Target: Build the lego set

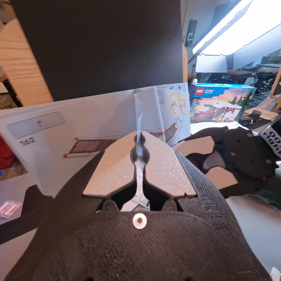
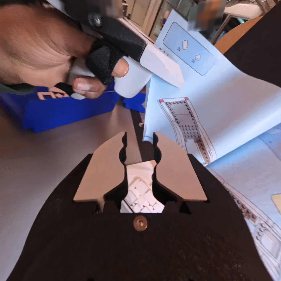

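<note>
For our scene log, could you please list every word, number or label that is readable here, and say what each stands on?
I do not copy wording; these things bear it:
Toy set box: logo and age mark on its front, sharp.
Instruction booklet: page number on its left page, blurred.
Blue parts panel on the lifted page: two small count marks.
Blue bin: pale lettering, partly hidden.

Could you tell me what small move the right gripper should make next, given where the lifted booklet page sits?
Probably nudge the right gripper slightly rightward and close. Its jaws stand open, with the lifted page of the instruction booklet hanging just by its right fingertip, its corner not between the pads. The left gripper is already shut on that page's edge, holding it up.
</note>
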`<move>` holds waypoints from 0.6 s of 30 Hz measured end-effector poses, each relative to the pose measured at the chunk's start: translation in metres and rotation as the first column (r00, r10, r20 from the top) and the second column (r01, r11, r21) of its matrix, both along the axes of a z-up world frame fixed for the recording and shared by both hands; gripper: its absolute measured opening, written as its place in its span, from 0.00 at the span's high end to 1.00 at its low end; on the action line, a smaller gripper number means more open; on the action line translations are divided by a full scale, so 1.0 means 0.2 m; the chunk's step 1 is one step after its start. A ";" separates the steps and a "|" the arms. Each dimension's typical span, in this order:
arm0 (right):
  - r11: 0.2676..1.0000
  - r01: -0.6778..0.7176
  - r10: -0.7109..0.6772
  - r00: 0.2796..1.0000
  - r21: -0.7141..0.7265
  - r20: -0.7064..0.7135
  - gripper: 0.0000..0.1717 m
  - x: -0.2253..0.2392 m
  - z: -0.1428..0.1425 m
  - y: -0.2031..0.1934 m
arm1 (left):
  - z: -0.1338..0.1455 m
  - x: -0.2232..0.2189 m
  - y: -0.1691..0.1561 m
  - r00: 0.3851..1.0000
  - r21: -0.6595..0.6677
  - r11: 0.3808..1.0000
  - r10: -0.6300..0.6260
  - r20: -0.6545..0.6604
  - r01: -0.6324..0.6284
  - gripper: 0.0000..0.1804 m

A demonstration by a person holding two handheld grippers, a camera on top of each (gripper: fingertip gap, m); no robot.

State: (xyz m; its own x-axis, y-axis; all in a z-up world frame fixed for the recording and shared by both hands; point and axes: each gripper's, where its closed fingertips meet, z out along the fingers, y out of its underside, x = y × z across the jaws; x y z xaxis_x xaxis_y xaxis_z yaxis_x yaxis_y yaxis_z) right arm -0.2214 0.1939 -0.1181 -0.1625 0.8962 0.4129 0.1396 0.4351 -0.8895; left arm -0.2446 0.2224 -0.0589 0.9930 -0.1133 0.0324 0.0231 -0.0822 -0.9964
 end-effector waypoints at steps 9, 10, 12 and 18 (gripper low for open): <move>0.917 0.349 -0.352 0.936 -0.193 0.017 0.83 0.00 0.09 0.36 | -0.09 -0.46 -0.04 0.988 -0.084 0.985 0.153 0.001 -0.152 1.00; 0.890 0.427 -0.426 0.904 -0.159 0.039 0.81 -0.03 0.07 0.42 | -0.09 -0.49 -0.04 0.985 -0.086 0.982 0.171 0.000 -0.170 0.99; 0.823 0.562 -0.561 0.827 -0.084 0.033 0.81 -0.06 0.05 0.50 | -0.10 -0.55 -0.06 0.976 -0.090 0.973 0.215 0.028 -0.212 0.96; 0.693 0.715 -0.710 0.699 0.092 -0.091 0.72 -0.10 0.07 0.56 | -0.04 -0.39 -0.24 0.953 0.060 0.975 0.193 0.236 -0.212 0.89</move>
State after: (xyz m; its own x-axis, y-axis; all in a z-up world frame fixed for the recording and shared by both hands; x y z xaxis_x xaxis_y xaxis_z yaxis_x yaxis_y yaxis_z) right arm -0.2412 0.3052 -0.1036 0.5264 0.6828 0.5067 0.4110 0.3173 -0.8546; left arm -0.3230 0.1746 -0.0666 0.9629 0.0776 0.2586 0.2570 0.0307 -0.9659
